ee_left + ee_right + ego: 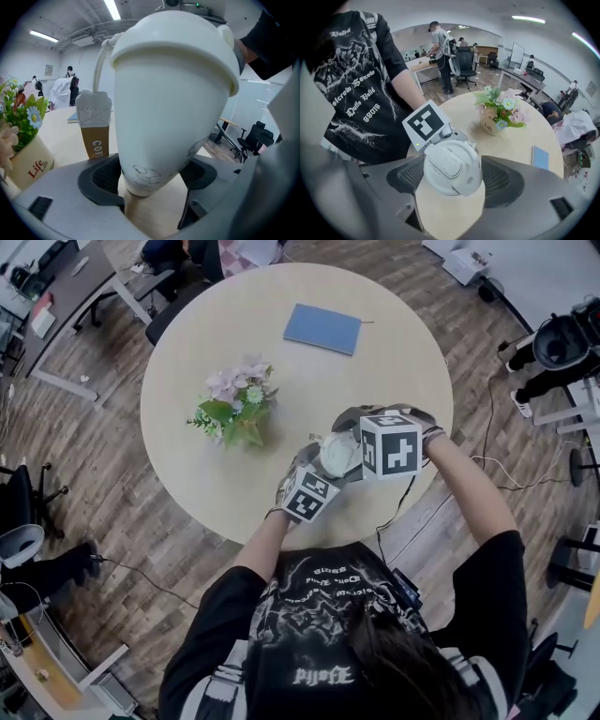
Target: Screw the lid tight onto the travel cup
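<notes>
My left claw [152,177] gripped the travel cup [173,117] by its narrow base, above the near edge of the round table [394,371]; my right claw [452,176] was clamped wide around the lid [450,164]. The flower pot [239,416] stood well apart.

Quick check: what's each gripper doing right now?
Left gripper: closed on the travel cup, low on its body.
Right gripper: closed on the lid atop the cup.
</notes>
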Motion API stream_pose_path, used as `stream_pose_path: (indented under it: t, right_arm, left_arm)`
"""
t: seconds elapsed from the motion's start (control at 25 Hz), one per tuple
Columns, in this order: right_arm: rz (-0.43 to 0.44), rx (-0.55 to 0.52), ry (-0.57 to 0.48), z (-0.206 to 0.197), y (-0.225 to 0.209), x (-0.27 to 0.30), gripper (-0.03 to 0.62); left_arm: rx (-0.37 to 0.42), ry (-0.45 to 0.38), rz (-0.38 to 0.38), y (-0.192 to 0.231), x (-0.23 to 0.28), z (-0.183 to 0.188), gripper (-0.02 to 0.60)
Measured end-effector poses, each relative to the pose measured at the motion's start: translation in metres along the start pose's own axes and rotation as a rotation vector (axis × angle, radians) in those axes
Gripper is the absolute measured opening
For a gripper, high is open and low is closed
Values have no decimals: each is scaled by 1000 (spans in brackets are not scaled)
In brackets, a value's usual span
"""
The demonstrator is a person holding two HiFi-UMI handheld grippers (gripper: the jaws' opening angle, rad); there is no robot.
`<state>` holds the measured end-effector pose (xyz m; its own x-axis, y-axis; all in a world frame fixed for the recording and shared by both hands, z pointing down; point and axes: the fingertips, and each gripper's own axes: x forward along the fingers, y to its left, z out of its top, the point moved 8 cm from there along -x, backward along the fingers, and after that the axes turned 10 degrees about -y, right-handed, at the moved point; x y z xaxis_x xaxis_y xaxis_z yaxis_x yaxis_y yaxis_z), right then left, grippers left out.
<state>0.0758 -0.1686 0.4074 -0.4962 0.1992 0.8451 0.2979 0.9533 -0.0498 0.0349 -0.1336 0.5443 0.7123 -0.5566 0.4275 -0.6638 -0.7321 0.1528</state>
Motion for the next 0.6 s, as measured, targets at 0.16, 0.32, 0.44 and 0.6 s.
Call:
stream_pose_path:
  t: [0.16, 0.32, 0.44, 0.6]
  right_arm:
    - [-38, 118, 75, 1, -7, 4, 387]
    - [-84, 243, 21, -2, -7, 4, 385]
    - [-193, 385, -58, -5, -3, 1, 385]
    - [-362, 570, -223, -12, 7, -2, 385]
  left_arm:
    - [-24, 6, -3, 4, 2, -1, 397]
    - [-36, 3, 2, 4, 1, -1, 397]
    - [-45, 0, 6, 4, 0, -1, 397]
    - [-47, 0, 7, 3, -1, -2, 397]
